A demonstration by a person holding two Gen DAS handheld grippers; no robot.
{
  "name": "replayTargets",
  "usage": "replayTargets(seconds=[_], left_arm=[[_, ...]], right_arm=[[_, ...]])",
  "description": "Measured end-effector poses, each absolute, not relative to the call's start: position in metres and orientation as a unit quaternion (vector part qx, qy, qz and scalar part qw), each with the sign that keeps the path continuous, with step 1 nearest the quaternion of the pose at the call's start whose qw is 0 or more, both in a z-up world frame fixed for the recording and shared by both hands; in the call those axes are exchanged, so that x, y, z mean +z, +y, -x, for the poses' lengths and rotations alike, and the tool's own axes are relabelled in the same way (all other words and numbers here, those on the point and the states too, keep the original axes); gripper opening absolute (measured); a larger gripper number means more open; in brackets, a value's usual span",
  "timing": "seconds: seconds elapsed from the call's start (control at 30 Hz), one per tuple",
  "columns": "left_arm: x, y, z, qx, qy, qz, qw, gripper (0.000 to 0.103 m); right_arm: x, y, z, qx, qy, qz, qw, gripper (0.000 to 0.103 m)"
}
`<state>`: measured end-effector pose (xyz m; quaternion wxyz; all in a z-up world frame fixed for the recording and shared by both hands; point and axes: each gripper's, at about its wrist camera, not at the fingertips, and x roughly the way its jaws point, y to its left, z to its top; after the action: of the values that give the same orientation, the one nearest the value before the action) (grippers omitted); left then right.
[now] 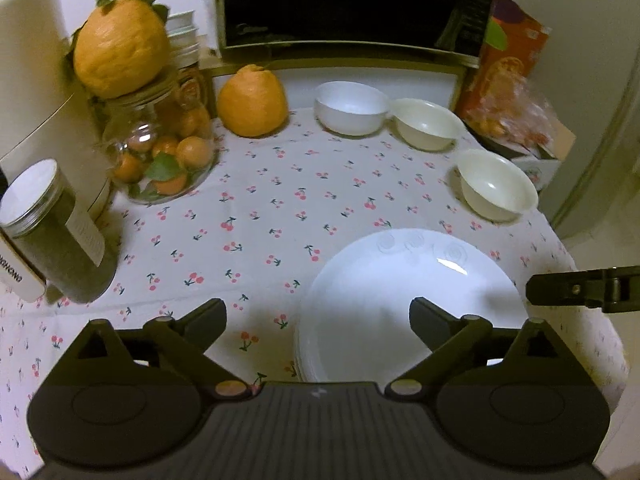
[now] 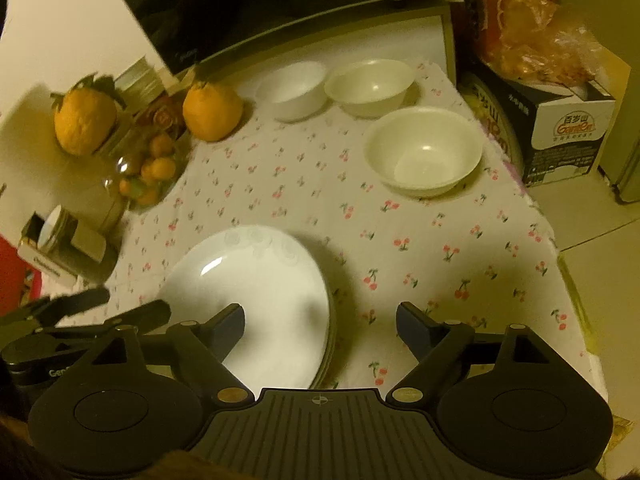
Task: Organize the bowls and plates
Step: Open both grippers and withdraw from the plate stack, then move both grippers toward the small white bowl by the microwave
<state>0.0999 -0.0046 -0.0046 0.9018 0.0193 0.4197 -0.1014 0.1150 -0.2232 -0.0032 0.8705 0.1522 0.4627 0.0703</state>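
A stack of white plates (image 1: 400, 292) lies near the table's front edge; it also shows in the right wrist view (image 2: 256, 292). Three bowls stand apart behind it: a white bowl (image 1: 352, 107) (image 2: 294, 88), a cream bowl (image 1: 426, 123) (image 2: 370, 86) and a nearer cream bowl (image 1: 496, 184) (image 2: 424, 154). My left gripper (image 1: 318, 318) is open and empty above the stack's left part. My right gripper (image 2: 320, 324) is open and empty above the stack's right edge; one of its fingers (image 1: 560, 288) shows at the left view's right edge.
The table has a cherry-print cloth (image 1: 260, 216). A glass jar of small oranges (image 1: 164, 160), two large citrus fruits (image 1: 254, 102), a dark tin (image 1: 60, 240) and a microwave (image 1: 340, 4) stand at the left and back. Boxes (image 2: 560, 128) stand at the right.
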Motion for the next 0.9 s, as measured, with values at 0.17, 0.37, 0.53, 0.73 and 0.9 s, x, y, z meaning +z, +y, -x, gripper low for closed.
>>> replayTargets(seconds=[0.17, 0.37, 0.53, 0.73, 0.9], left_arm=[[0.006, -0.002, -0.119, -0.088, 0.431, 0.032, 0.897, 0.100], [0.019, -0.006, -0.143, -0.071, 0.415, 0.056, 0.905, 0.103], [0.021, -0.012, -0.169, -0.075, 0.415, 0.059, 0.905, 0.103], [0.016, -0.018, -0.204, -0.086, 0.413, 0.069, 0.904, 0.103], [0.012, -0.025, -0.237, -0.092, 0.411, 0.089, 0.903, 0.103]], right_arm=[[0.009, -0.220, -0.133, 0.076, 0.454, -0.137, 0.877, 0.085], [0.028, -0.220, -0.164, 0.083, 0.425, -0.129, 0.892, 0.085], [0.034, -0.230, -0.195, 0.078, 0.403, -0.138, 0.902, 0.090], [0.031, -0.247, -0.244, 0.078, 0.403, -0.176, 0.894, 0.090], [0.027, -0.254, -0.287, 0.076, 0.404, -0.190, 0.892, 0.090]])
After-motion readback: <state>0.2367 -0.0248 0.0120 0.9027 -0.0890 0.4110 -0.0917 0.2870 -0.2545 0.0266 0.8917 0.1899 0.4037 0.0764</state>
